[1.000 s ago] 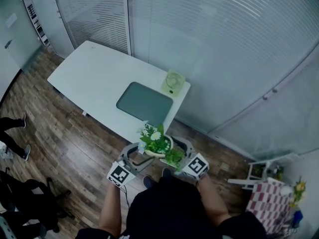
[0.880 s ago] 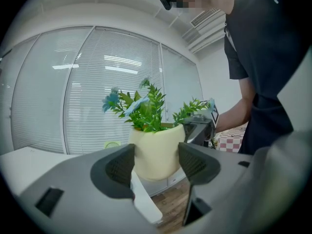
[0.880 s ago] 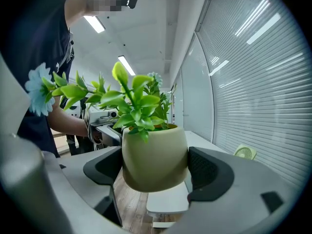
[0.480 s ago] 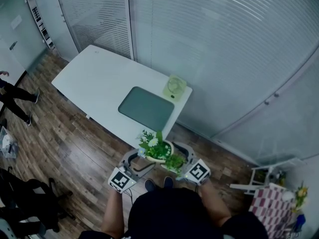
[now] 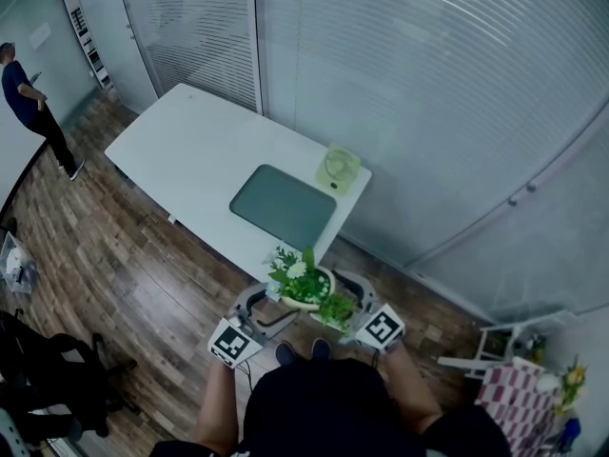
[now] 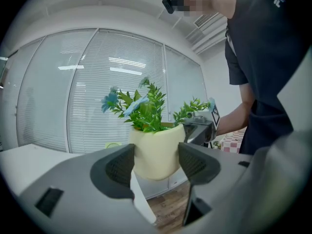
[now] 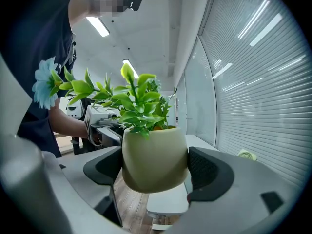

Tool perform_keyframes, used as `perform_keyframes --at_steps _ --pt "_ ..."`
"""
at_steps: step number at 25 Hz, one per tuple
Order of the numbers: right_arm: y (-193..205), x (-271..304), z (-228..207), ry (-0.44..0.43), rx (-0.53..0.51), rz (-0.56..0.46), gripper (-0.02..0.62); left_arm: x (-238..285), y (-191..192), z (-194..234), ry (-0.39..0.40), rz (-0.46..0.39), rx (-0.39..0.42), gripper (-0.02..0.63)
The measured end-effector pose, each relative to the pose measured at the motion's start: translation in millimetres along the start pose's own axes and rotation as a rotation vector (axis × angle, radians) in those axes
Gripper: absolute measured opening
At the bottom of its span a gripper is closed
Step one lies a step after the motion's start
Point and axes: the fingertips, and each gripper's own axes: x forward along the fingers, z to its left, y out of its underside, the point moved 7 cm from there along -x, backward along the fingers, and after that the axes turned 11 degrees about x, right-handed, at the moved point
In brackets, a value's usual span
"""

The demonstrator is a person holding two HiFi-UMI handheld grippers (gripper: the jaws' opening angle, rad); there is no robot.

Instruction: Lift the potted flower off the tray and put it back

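Cream-yellow and smooth-walled, the potted flower (image 5: 303, 282) hangs in the air between the two grippers, clear of the bench (image 5: 190, 150) and over the wooden floor (image 5: 124, 274) just off the bench's near corner. The left gripper (image 6: 156, 162) has its dark ribbed fingers (image 6: 119, 167) set narrow against the pot's two flanks. The right gripper (image 7: 155, 167) grips the same pot from the opposite side, with its pads pressed onto the rounded wall. The pot stands upright, rim level and base free, with nothing beneath it.

The grey-green tray (image 5: 283, 205) lies flat on the bench, forward of the pot and a little to the person's left, well apart from it. To set the pot back, I judge that both grippers must carry it forward and then down, keeping the axis vertical. Neither hand is clearly nearer to the tray.

The plant is a tuft of bright green sprigs with a few pale blue and white blooms. It leans out past the rim on all sides and looks light and stiff. A small pale-green round object (image 5: 338, 168) sits at the bench's edge just beyond the tray.
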Motion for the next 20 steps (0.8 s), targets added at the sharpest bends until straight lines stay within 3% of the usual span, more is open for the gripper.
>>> perform_keyframes --at_steps 9,20 --pt "2.8 2.9 7.3 -0.017 0.001 -0.027 0.387 -9.2 1.4 -3.8 -0.006 -0.002 -0.008 0.279" --pt "8.3 6.4 25.1 0.021 0.015 -0.037 0.387 -23.2 2.8 -5.0 0.026 -0.01 0.003 0.279"
